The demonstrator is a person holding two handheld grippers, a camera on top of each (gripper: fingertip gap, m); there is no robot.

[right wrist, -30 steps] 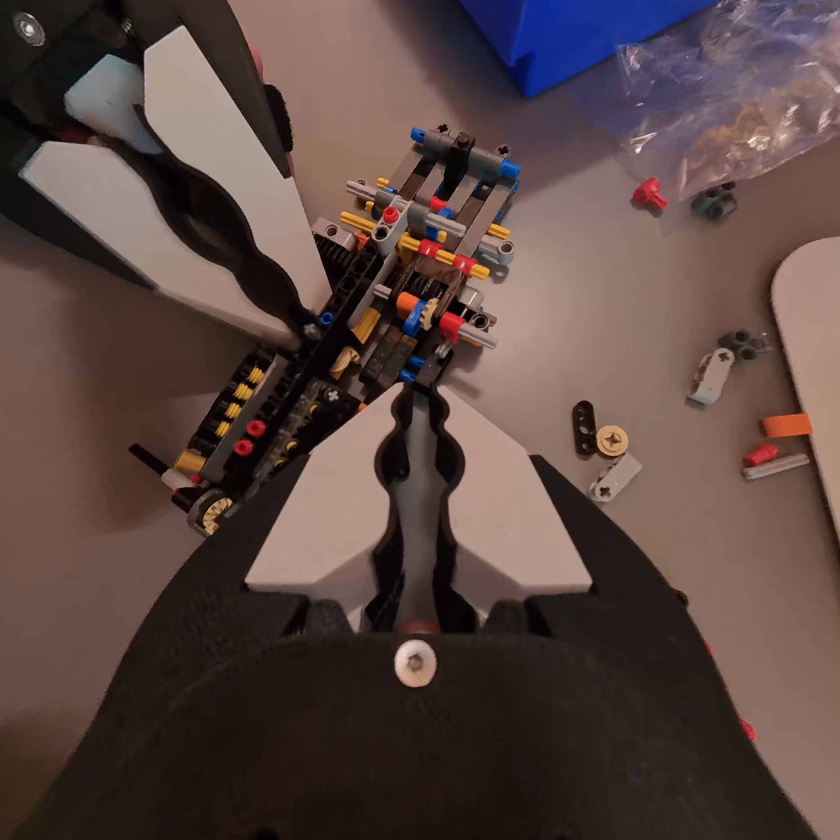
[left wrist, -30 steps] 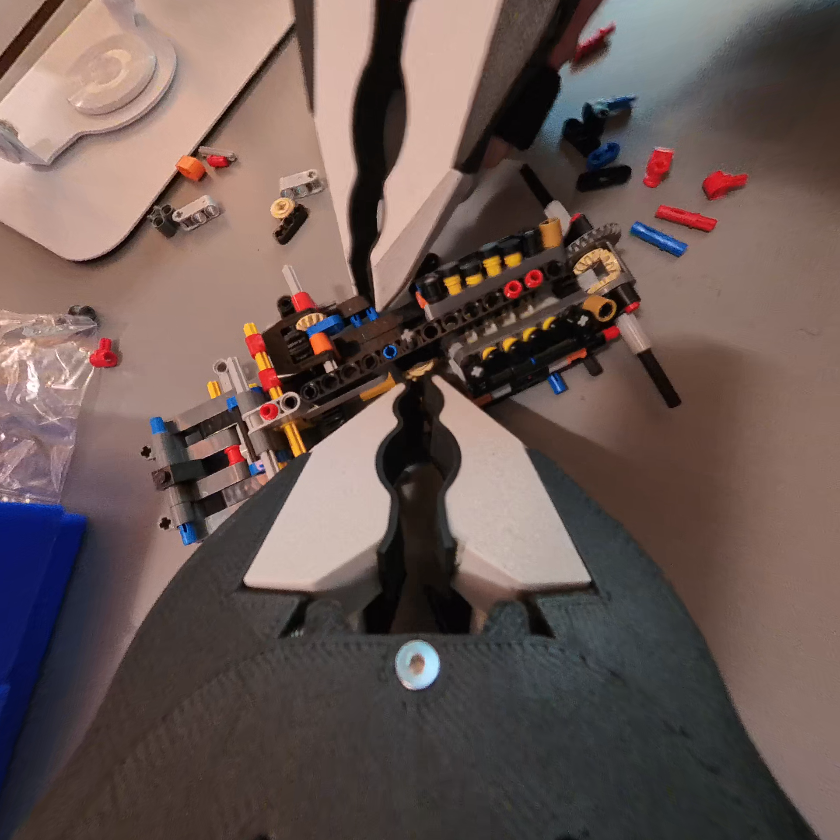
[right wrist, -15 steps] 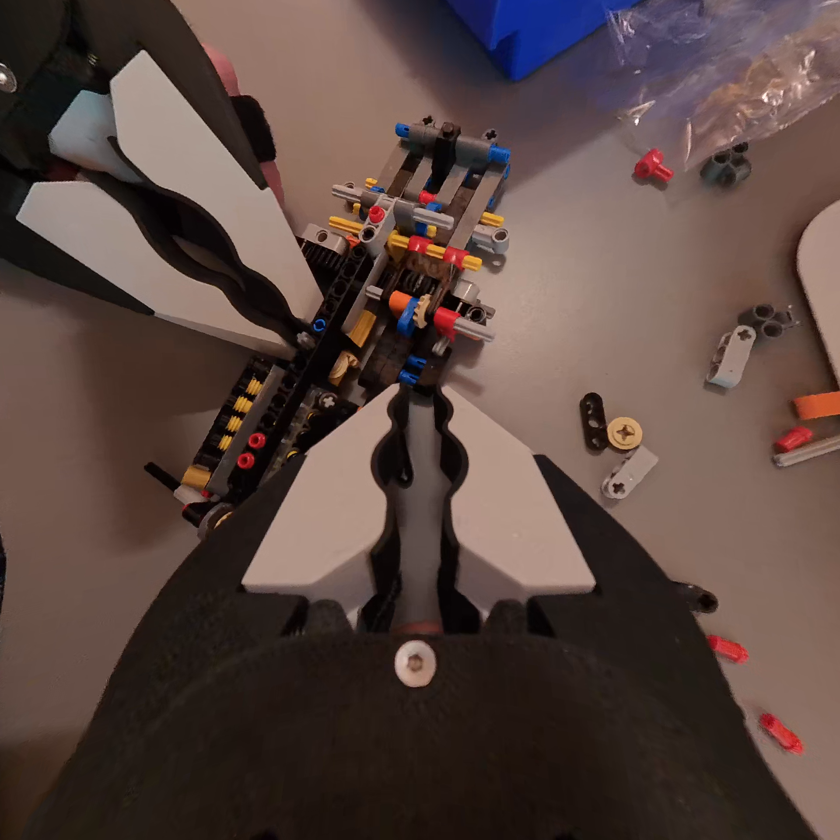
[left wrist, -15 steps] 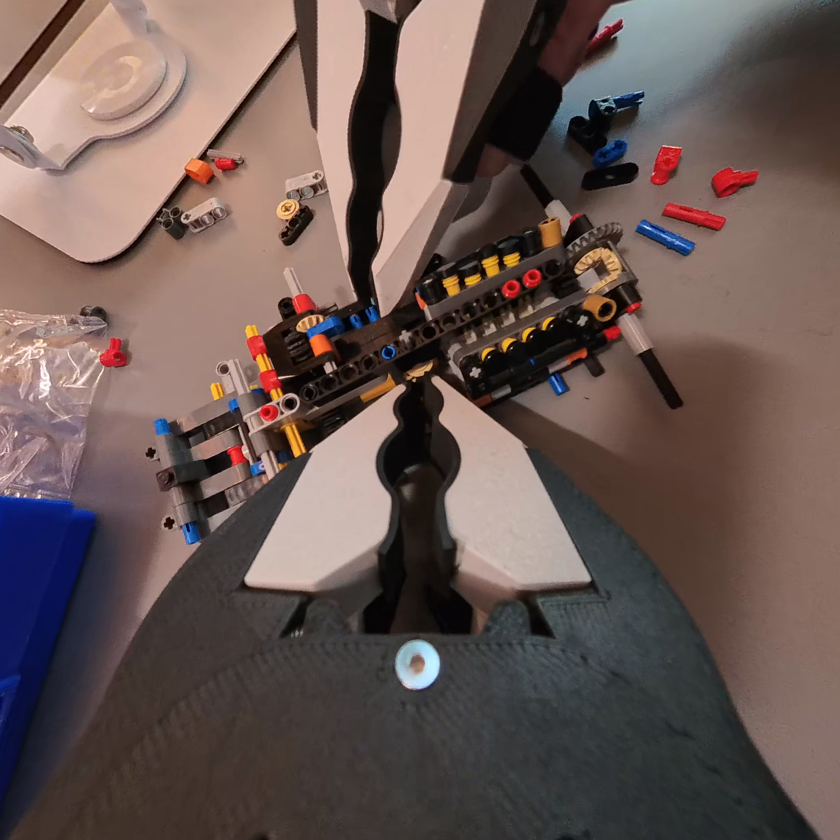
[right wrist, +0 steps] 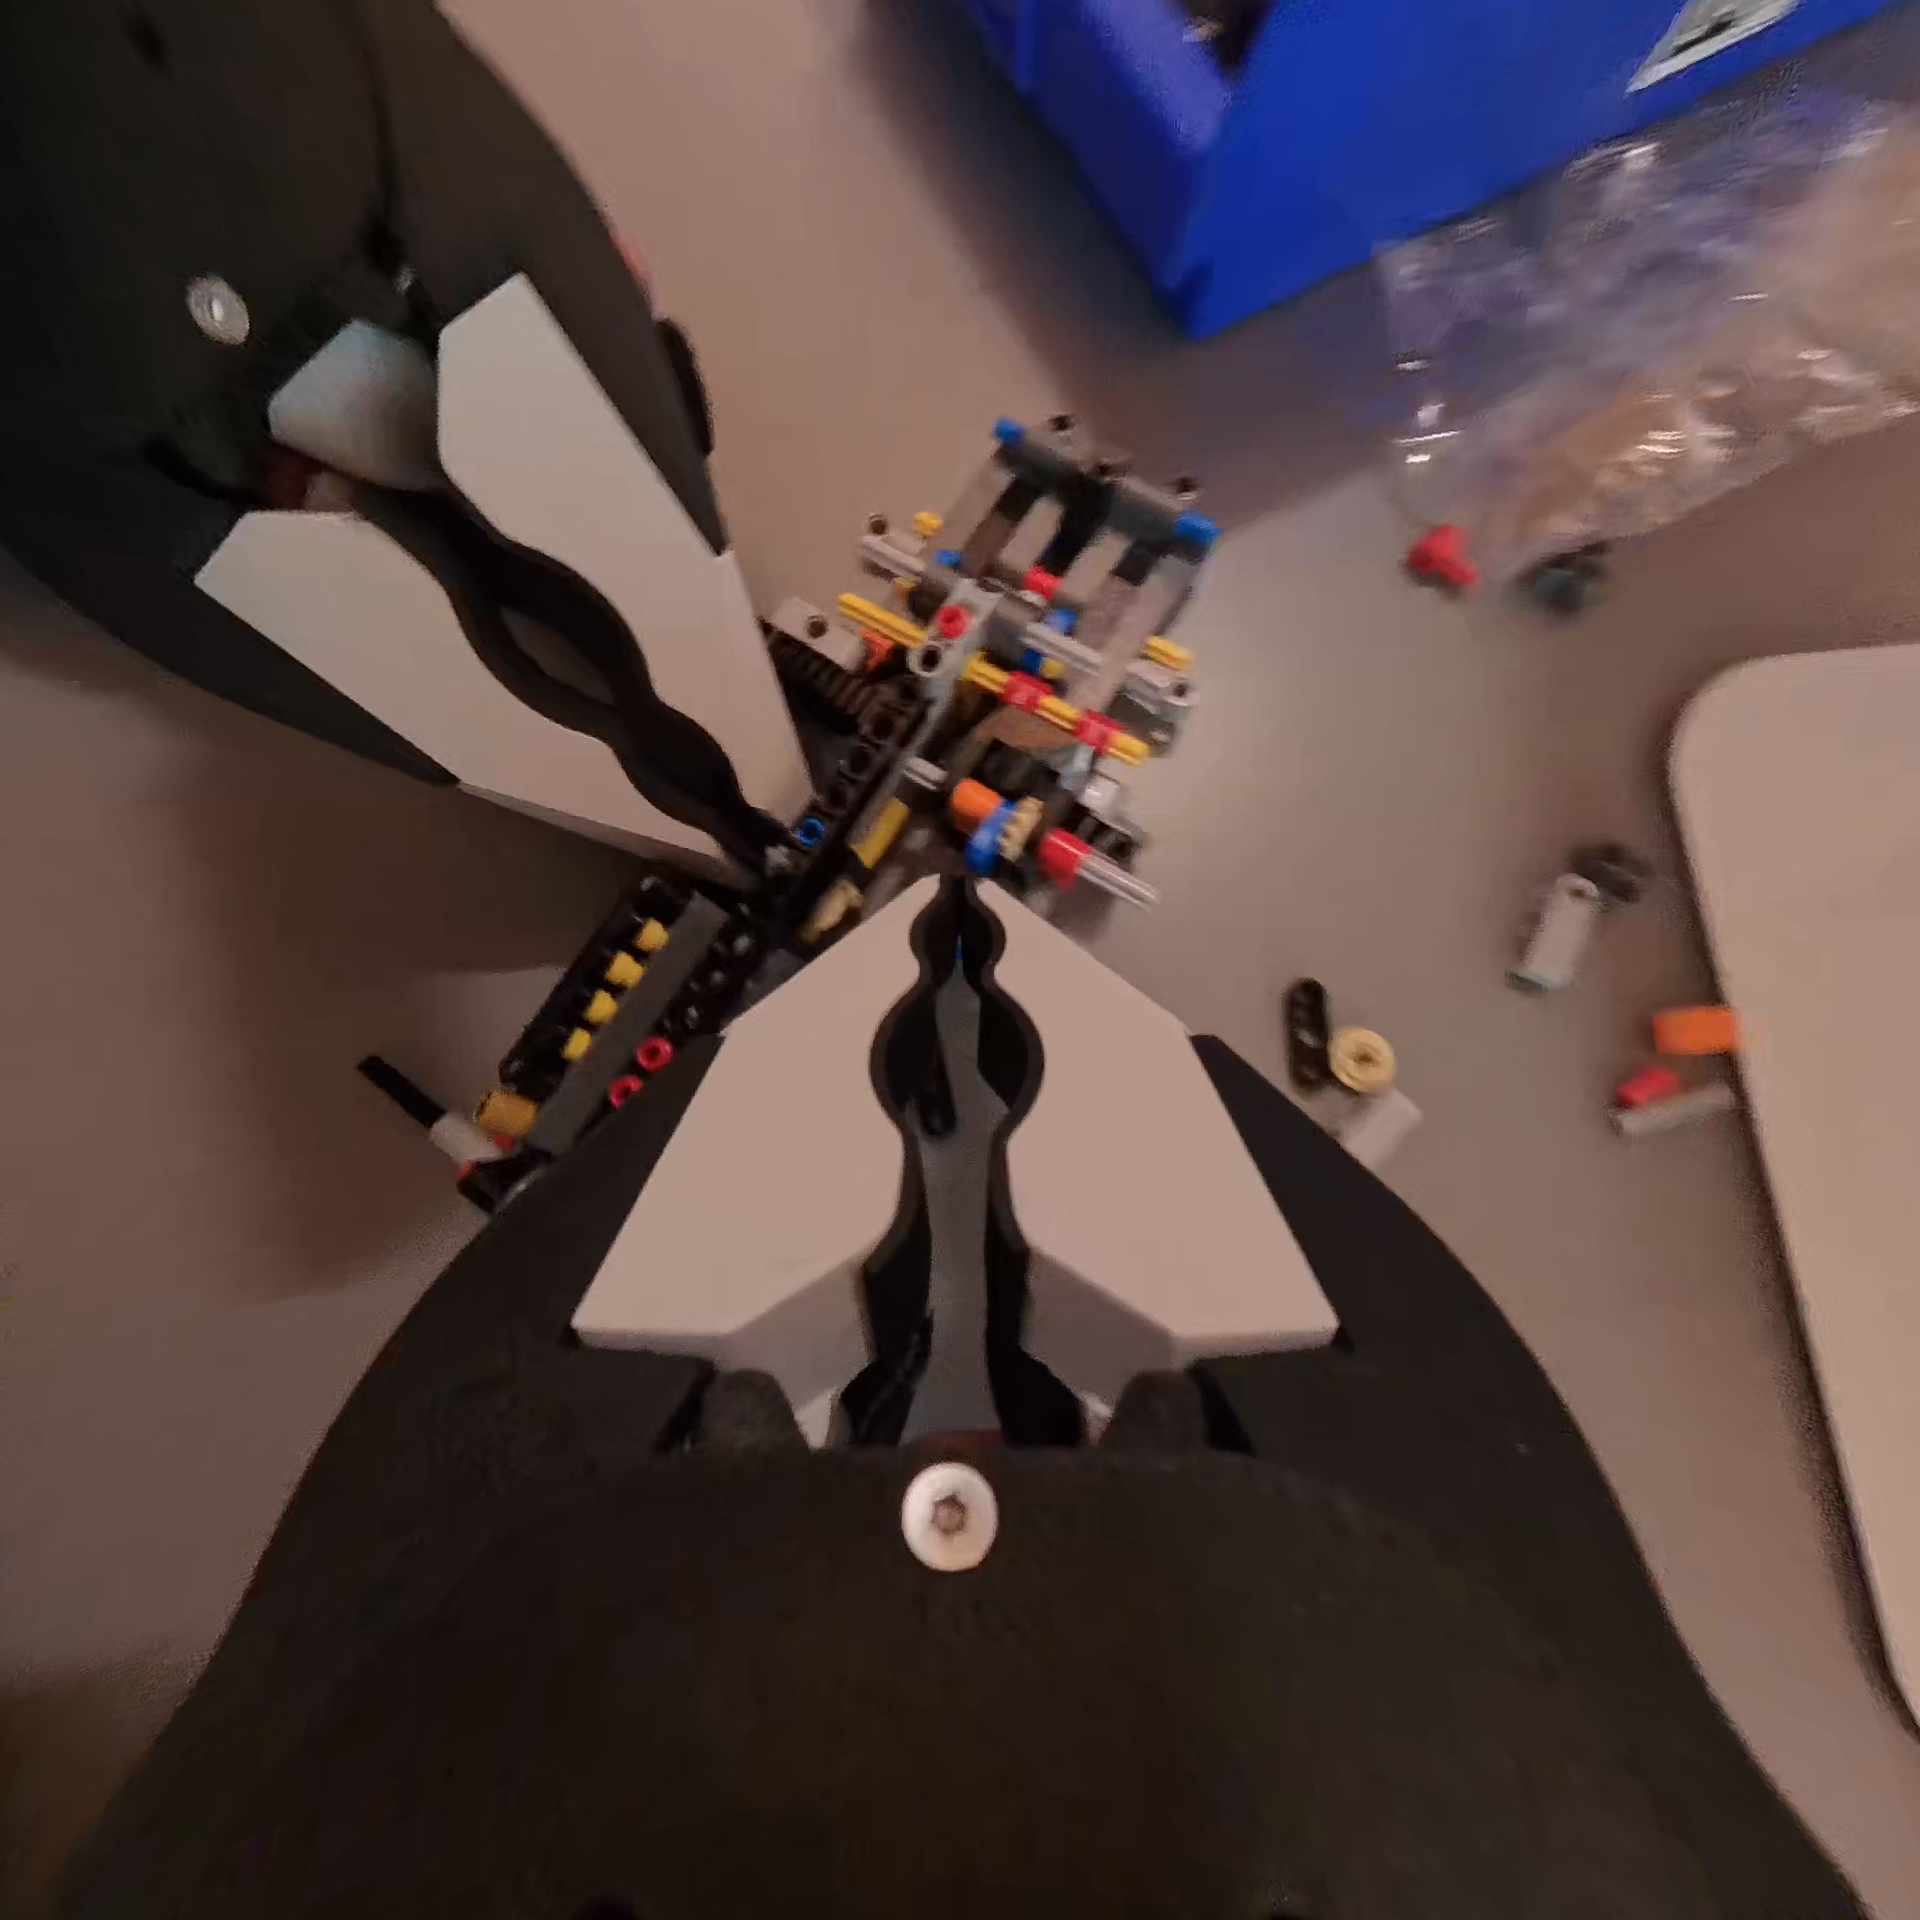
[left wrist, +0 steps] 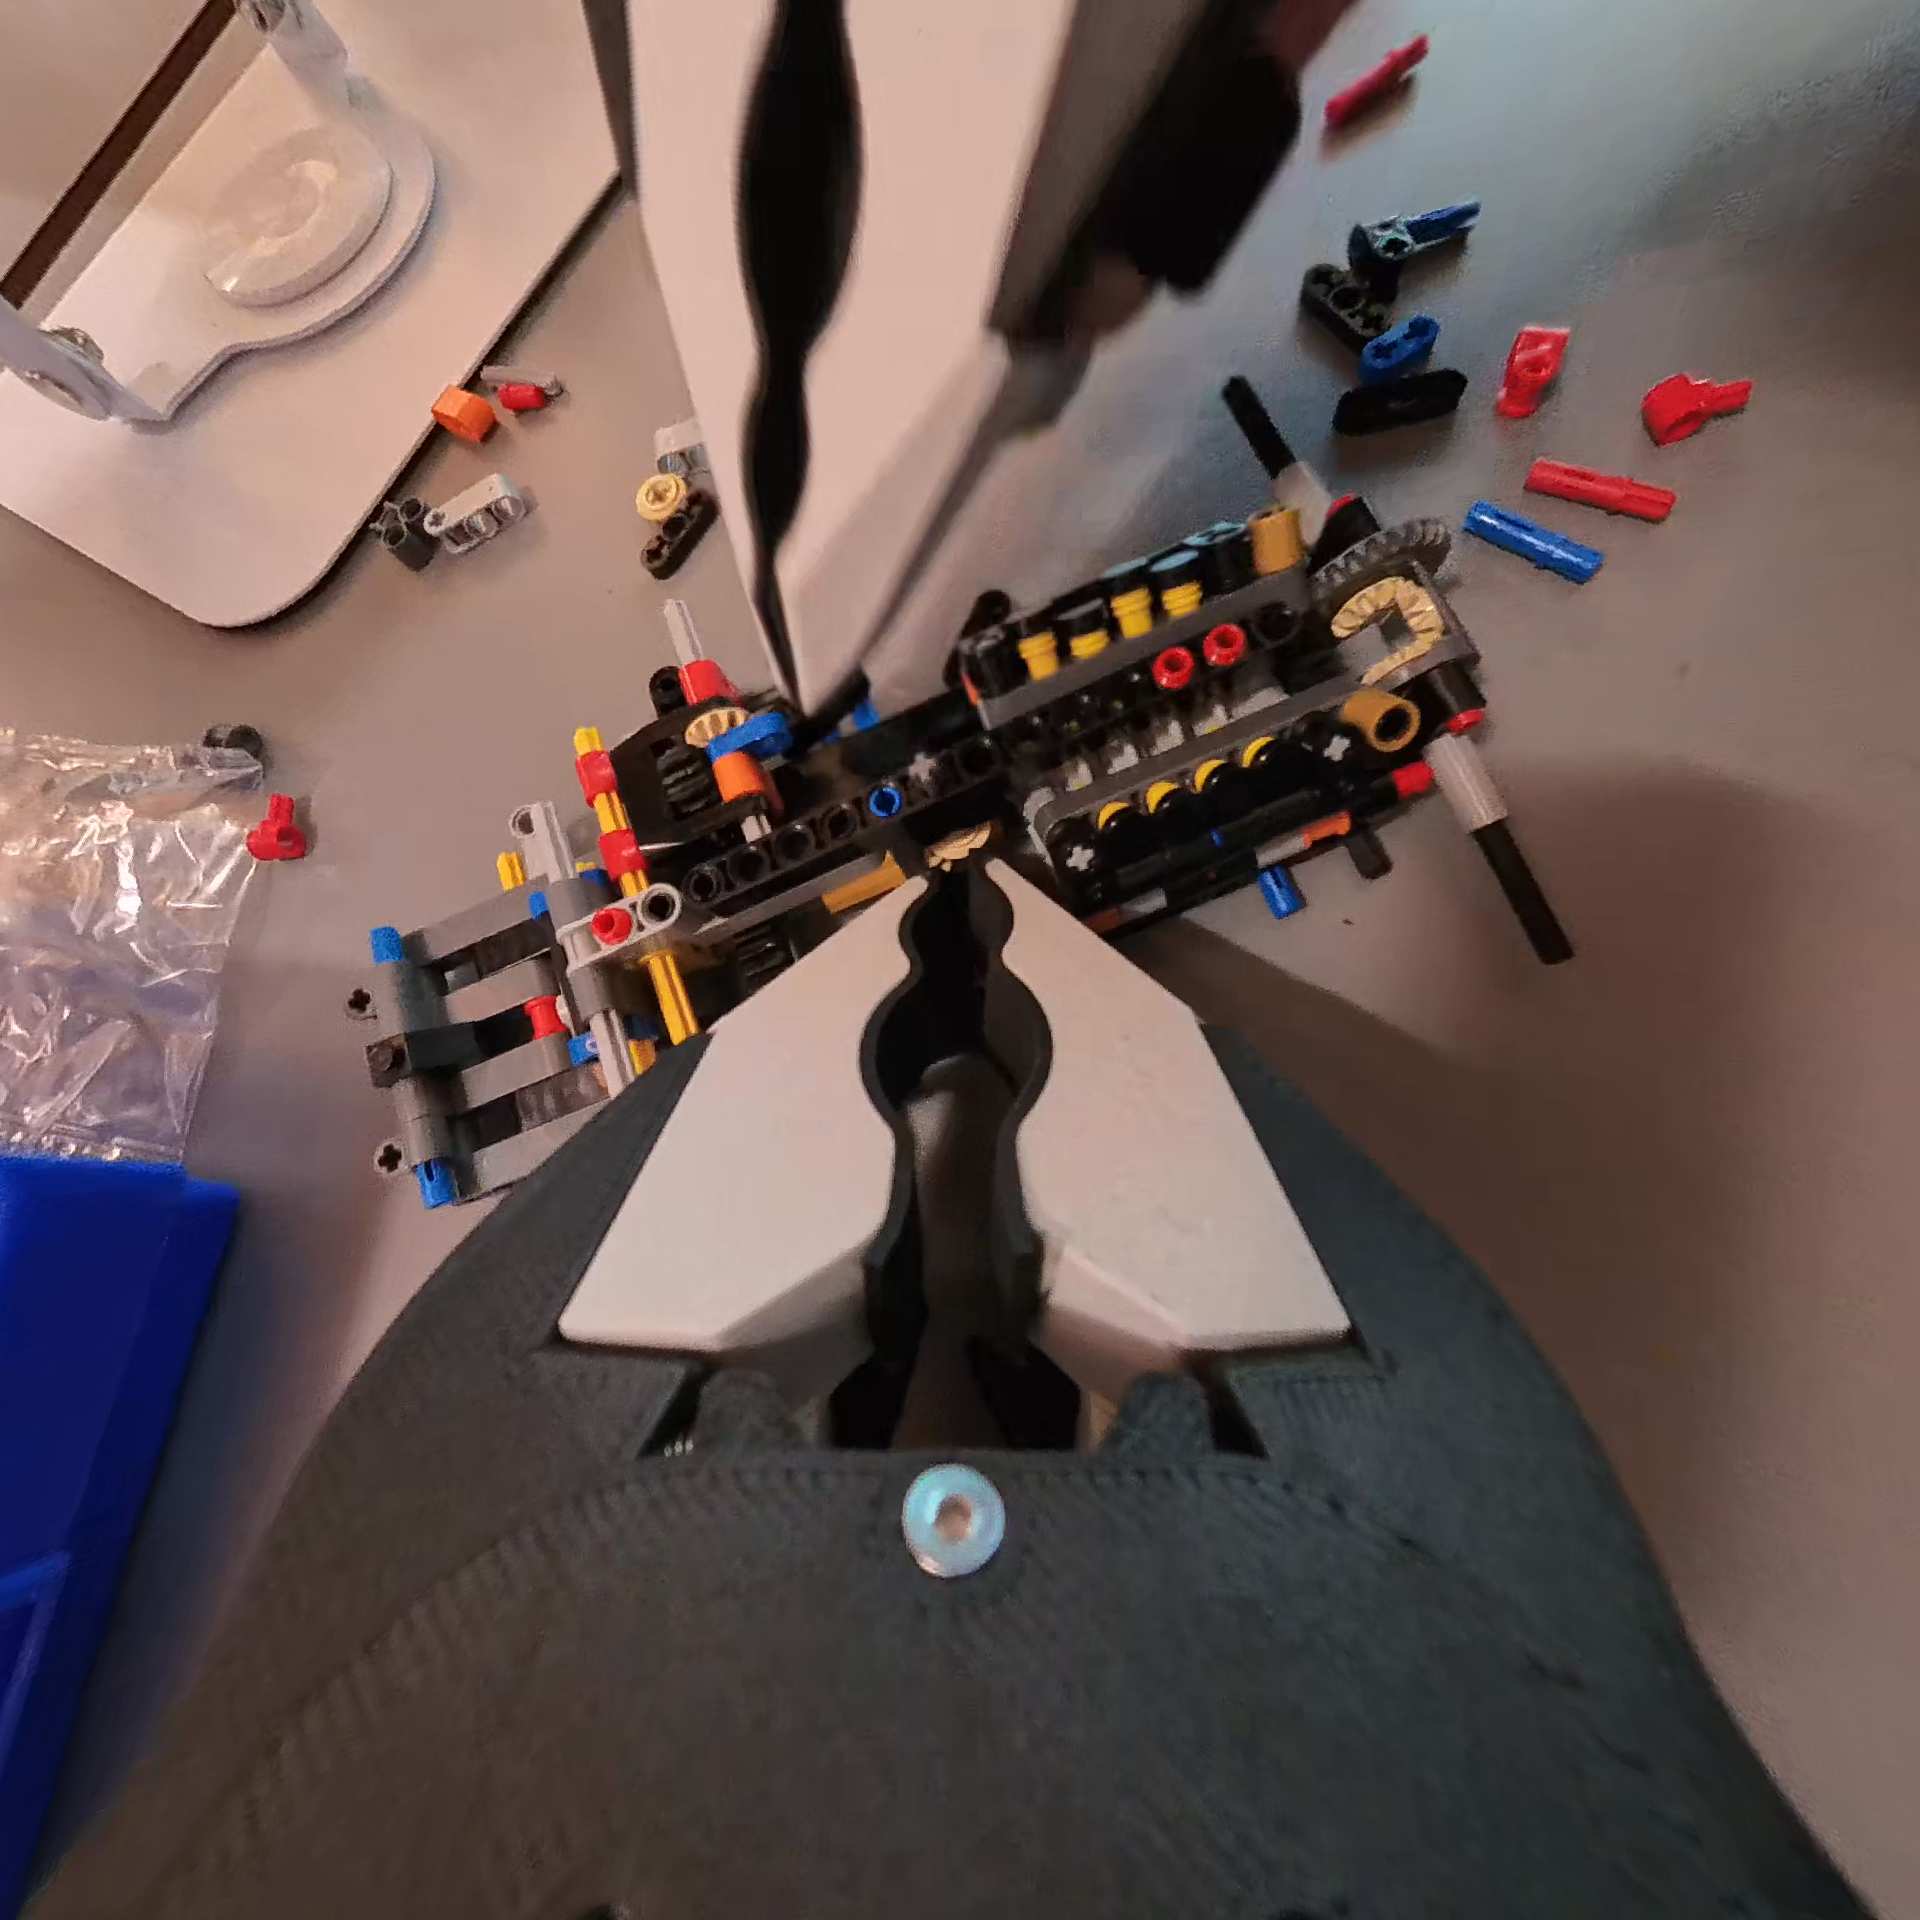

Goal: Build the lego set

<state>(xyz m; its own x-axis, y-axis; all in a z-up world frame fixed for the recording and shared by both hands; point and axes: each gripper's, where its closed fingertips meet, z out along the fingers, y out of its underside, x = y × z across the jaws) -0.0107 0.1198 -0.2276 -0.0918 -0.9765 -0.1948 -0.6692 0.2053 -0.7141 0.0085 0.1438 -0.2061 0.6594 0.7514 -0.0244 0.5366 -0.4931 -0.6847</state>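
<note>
Lego build point(left wrist: 935, 800) lay flat on the grey desk point(left wrist: 1558, 1143), mid-frame in both views, w/ both grippers meeting it from opposite sides. Left gripper point(left wrist: 961, 868) had its fingers drawn together, tips at a tan gear on the near edge of the build; whether they pinched that gear or just touched it, can't tell. Right gripper point(right wrist: 961, 883) was also closed down, tips at the blue/orange axle section; a thin dark piece seemed to sit between the tips in left wrist view point(left wrist: 800, 707), but blur left it unclear.

Left wrist view alone showed the loose parts at upper right: red pins point(left wrist: 1600, 488), a blue pin point(left wrist: 1532, 540), black and blue connectors point(left wrist: 1397, 390), plus the long black axle point(left wrist: 1507, 862) sticking out of the build's right end. It also showed a white stand point(left wrist: 239, 343) at upper left. Right wrist view alone showed the top of the blue box point(right wrist: 1403, 135) at upper right and the left gripper's whole body point(right wrist: 758, 847) at upper left.

Clear plastic bag point(left wrist: 94, 935) was cut off at left edge; in right wrist view point(right wrist: 1662, 343) it was smeared by motion blur. Small parts near the white board point(right wrist: 1818, 1039) at right were too blurred to ID. Near half of the build was hidden under each gripper's own fingers.
</note>
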